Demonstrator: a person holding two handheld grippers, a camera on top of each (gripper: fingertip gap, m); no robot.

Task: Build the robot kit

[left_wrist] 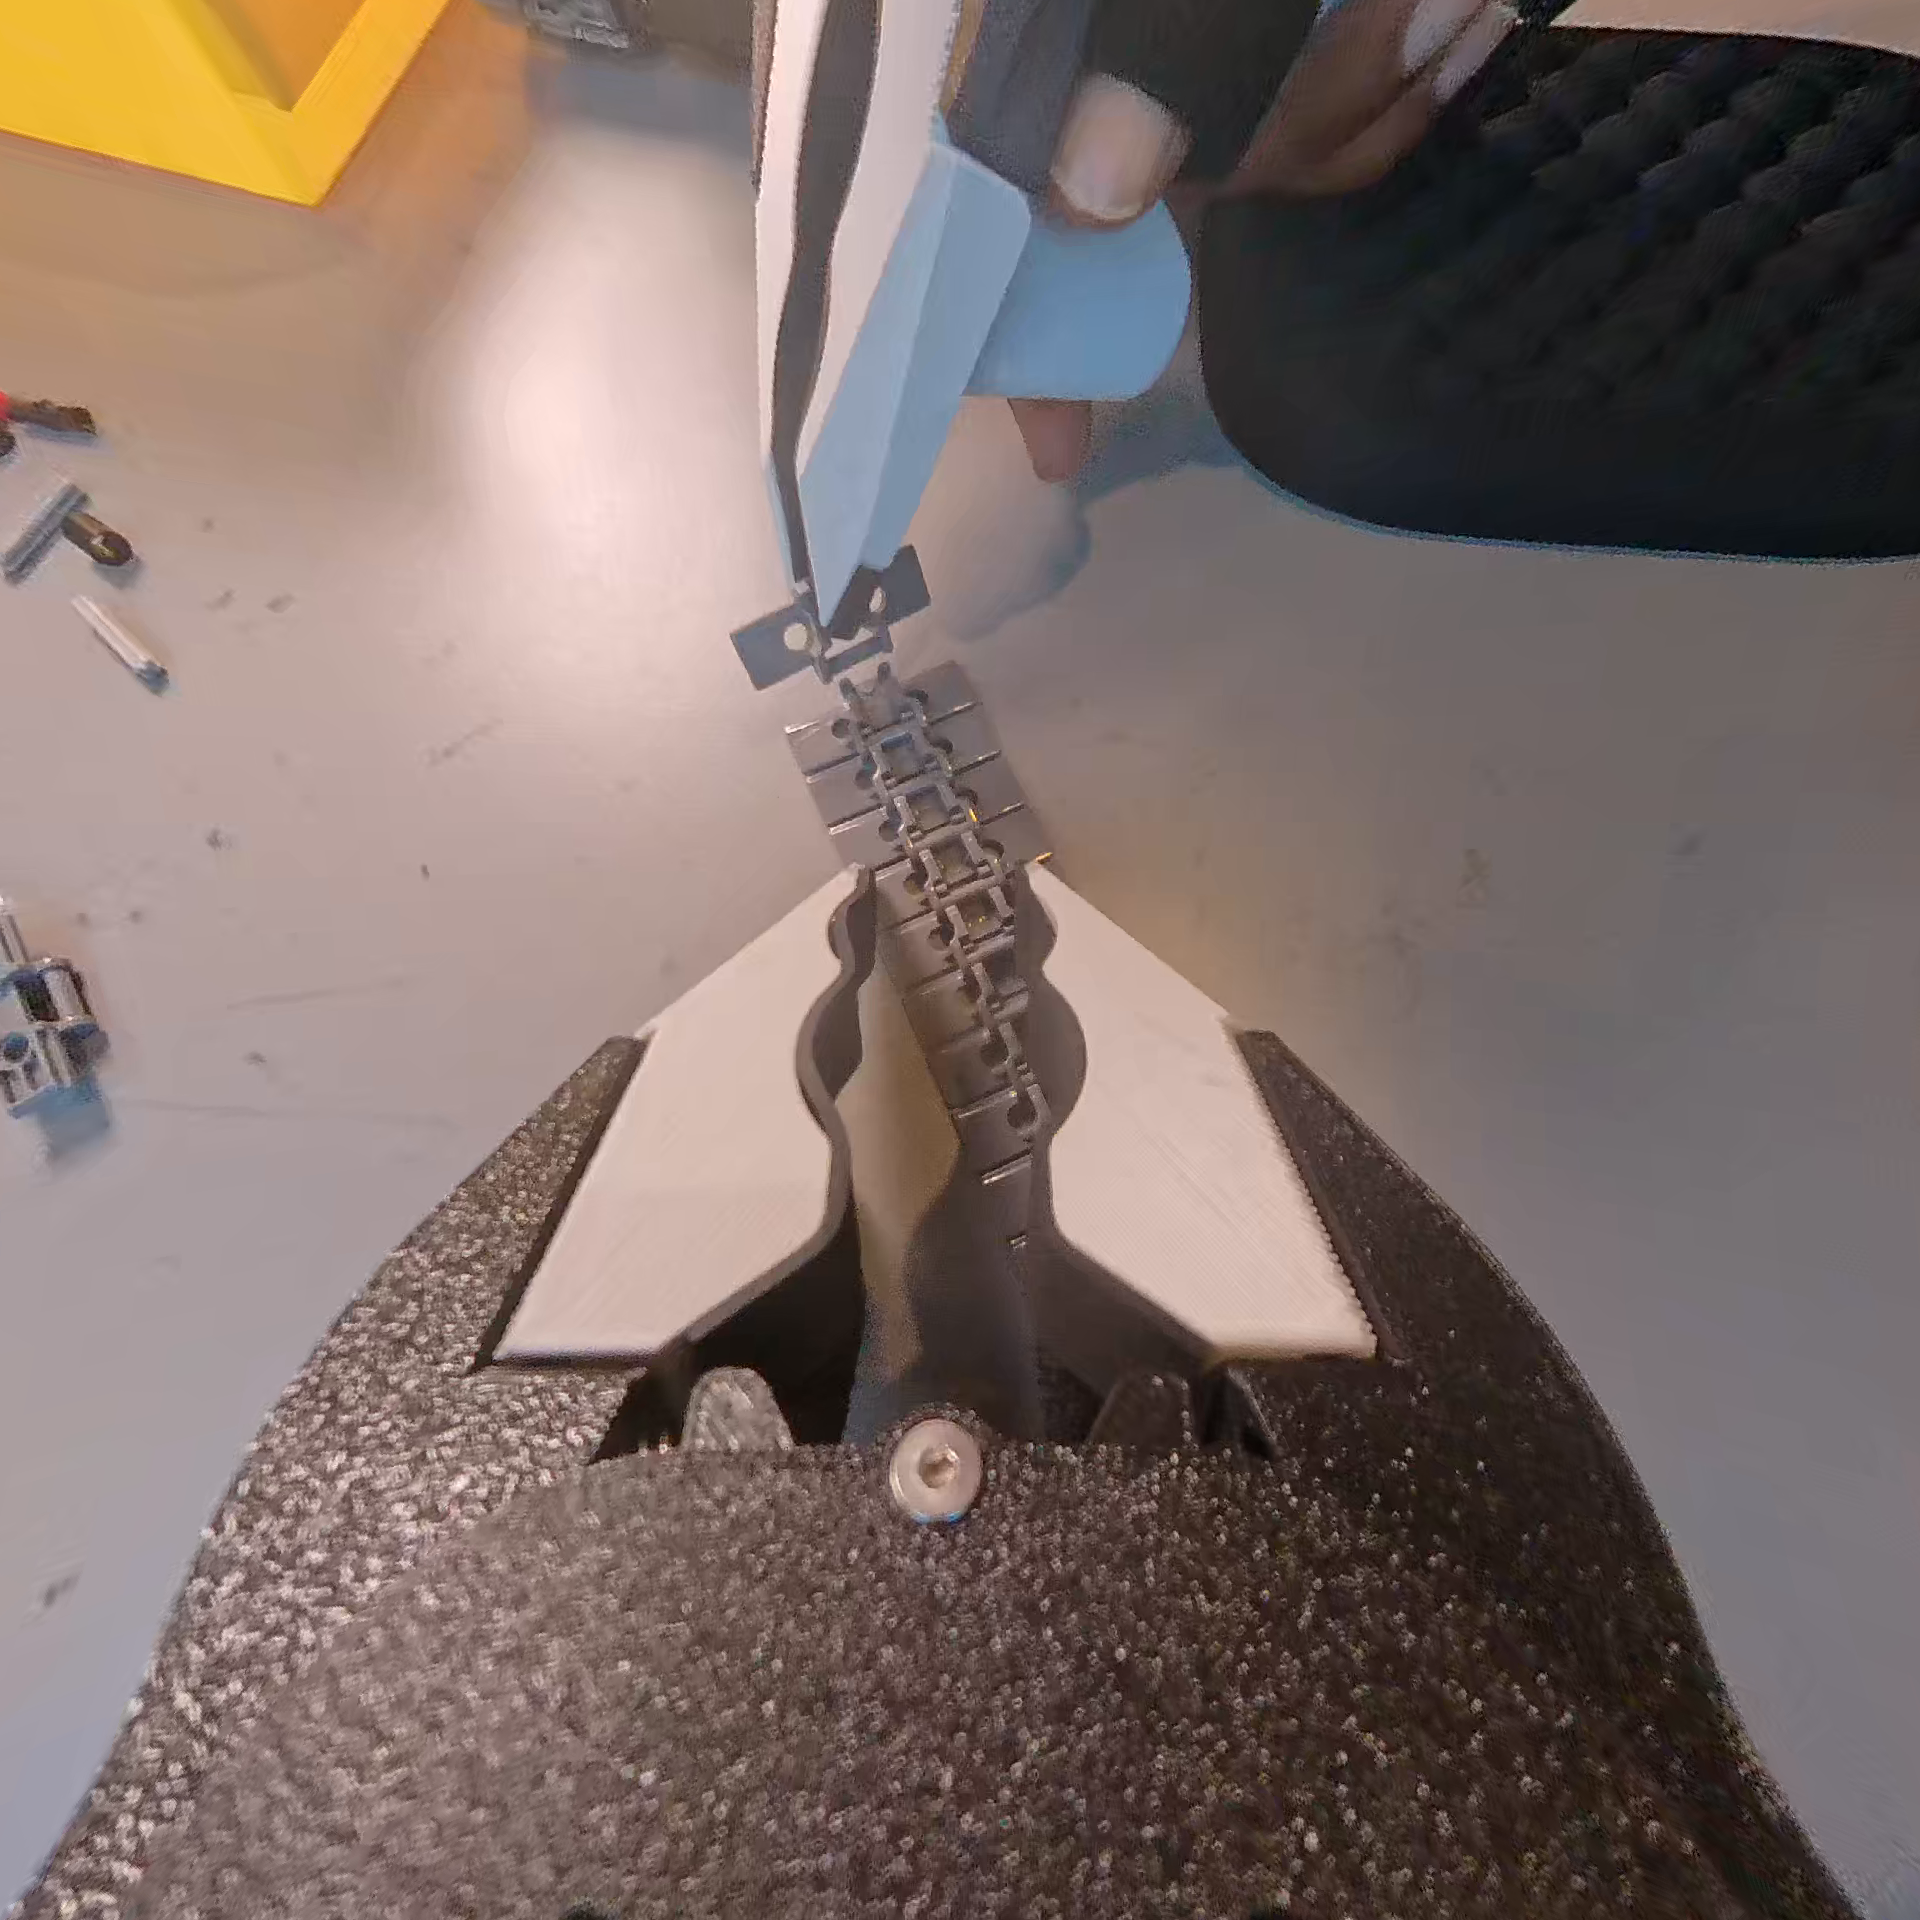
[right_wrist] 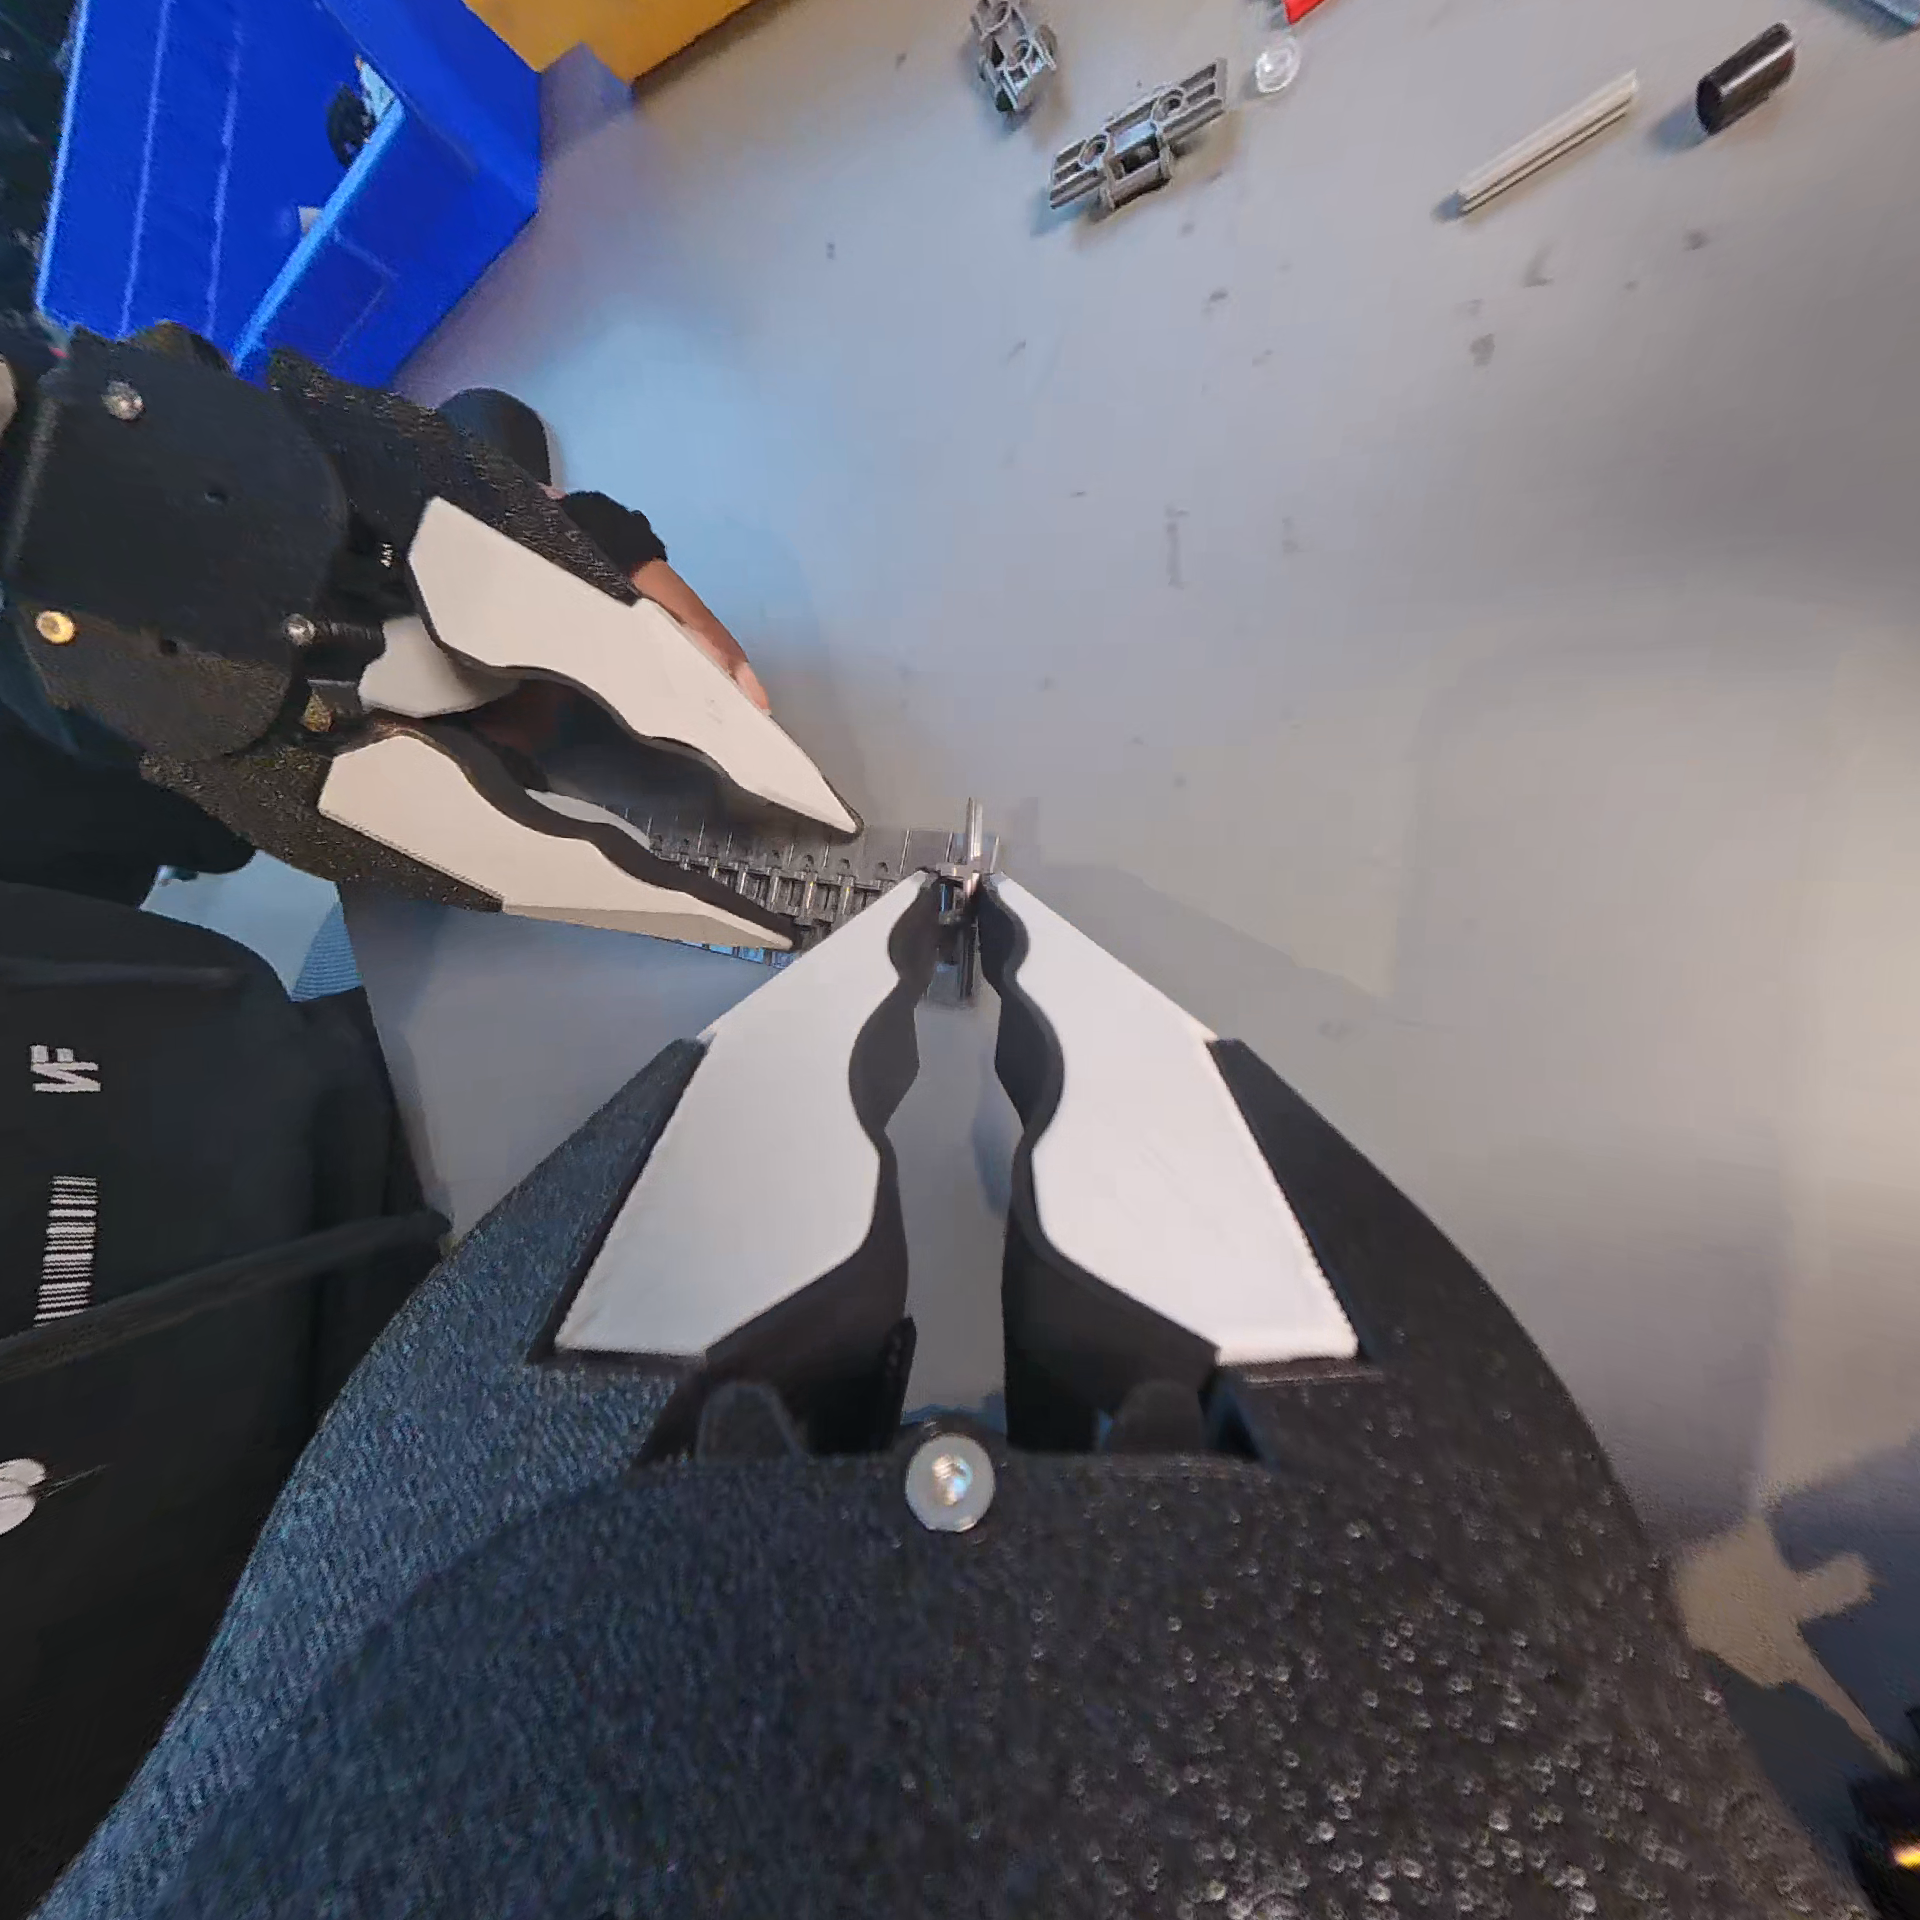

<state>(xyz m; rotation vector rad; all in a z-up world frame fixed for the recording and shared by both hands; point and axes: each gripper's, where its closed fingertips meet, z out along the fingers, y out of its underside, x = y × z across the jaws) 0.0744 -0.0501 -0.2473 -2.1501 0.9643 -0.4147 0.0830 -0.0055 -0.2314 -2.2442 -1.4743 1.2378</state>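
Two grippers are meeting over one grey table point(right_wrist: 1351, 623). My left gripper point(left_wrist: 951, 883) is clamping one long dark strip of track links point(left_wrist: 935, 831), which is sticking out beyond its tips. My right gripper point(right_wrist: 961, 883) is pinching one single loose link point(left_wrist: 826, 629), holding it just at that strip's far end. Five small spare parts are lying well beyond the strip.
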